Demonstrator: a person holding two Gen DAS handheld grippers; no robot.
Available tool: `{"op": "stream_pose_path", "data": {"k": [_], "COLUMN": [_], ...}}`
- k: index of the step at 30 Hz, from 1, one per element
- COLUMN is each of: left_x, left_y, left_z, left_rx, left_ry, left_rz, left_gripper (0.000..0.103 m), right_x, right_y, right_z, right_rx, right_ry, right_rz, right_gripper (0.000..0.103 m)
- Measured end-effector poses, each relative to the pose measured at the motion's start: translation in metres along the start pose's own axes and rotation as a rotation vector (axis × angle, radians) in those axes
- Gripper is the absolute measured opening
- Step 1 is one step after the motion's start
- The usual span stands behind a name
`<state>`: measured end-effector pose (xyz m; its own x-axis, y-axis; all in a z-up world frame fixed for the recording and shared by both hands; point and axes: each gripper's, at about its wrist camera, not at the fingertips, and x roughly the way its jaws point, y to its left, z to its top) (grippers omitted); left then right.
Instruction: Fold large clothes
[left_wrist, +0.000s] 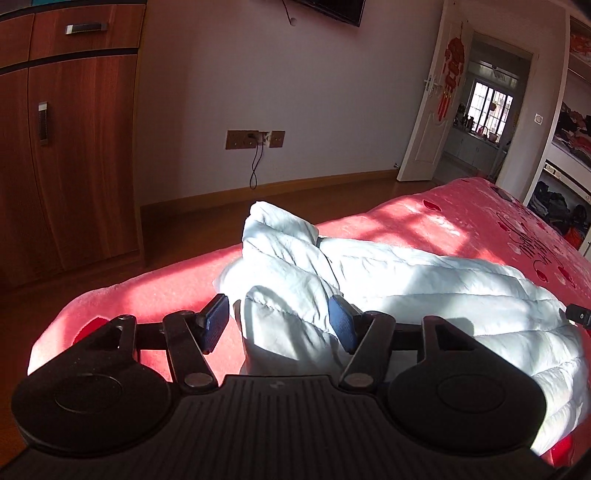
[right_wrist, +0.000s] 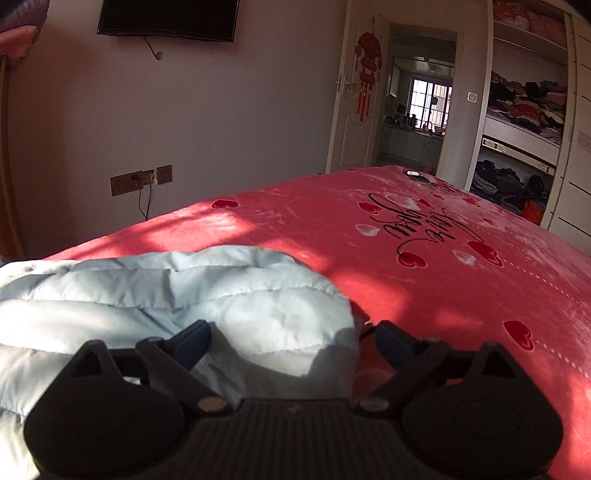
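A pale blue quilted jacket (left_wrist: 406, 280) lies bunched on a pink blanket with red hearts (left_wrist: 461, 218) that covers the bed. My left gripper (left_wrist: 277, 310) is open over the jacket's near left end. A raised fold of fabric stands between its blue pads (left_wrist: 216, 321), and the left one is clear of the cloth. A small black part at the right edge looks like the other gripper, and I cannot tell more. In the right wrist view the jacket (right_wrist: 184, 288) ends in a rounded puffy edge. My right gripper (right_wrist: 291, 332) is open astride that edge, low over the blanket (right_wrist: 406, 295).
A brown wardrobe (left_wrist: 74, 147) stands at the left beyond a strip of wooden floor (left_wrist: 207, 221). A white door (left_wrist: 424, 110) hangs open at the back. Open closet shelves (right_wrist: 524, 110) full of clothes line the right. A small dark object (right_wrist: 415, 174) lies at the bed's far edge.
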<state>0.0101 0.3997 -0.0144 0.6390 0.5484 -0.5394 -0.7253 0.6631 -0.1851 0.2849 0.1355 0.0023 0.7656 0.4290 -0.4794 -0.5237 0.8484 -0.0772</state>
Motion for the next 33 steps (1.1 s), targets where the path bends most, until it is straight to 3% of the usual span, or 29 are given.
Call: {"op": "stream_pose_path", "data": {"k": [3, 5, 9, 18, 24, 33], "left_x": [-0.029, -0.05, -0.09, -0.169, -0.211, -0.269], "left_y": [-0.01, -0.022, -0.049, -0.101, -0.101, -0.085], "left_z": [0.001, -0.002, -0.015, -0.052, -0.059, -0.071], "left_rx": [0.055, 0.112, 0.193, 0.257, 0.308, 0.34], "left_ry": [-0.041, -0.057, -0.052, -0.019, -0.046, -0.083], "left_rz": [0.012, 0.019, -0.006, -0.102, -0.129, -0.139], "left_gripper": [0.085, 0.098, 0.101, 0.103, 0.103, 0.103], "right_x": [-0.024, -0.042, -0.086, -0.211, -0.286, -0.363], "right_y": [-0.015, -0.022, -0.026, -0.023, -0.023, -0.011], "right_z": [0.006, 0.006, -0.001, -0.03, -0.052, -0.073], "right_rx": [0.075, 0.102, 0.112, 0.112, 0.161, 0.201], "right_ry": [-0.004, -0.002, 0.01, 0.003, 0.003, -0.013], "right_rz": [-0.016, -0.009, 0.004, 0.006, 0.016, 0.024], "right_gripper": [0.096, 0.096, 0.096, 0.096, 0.096, 0.102]}}
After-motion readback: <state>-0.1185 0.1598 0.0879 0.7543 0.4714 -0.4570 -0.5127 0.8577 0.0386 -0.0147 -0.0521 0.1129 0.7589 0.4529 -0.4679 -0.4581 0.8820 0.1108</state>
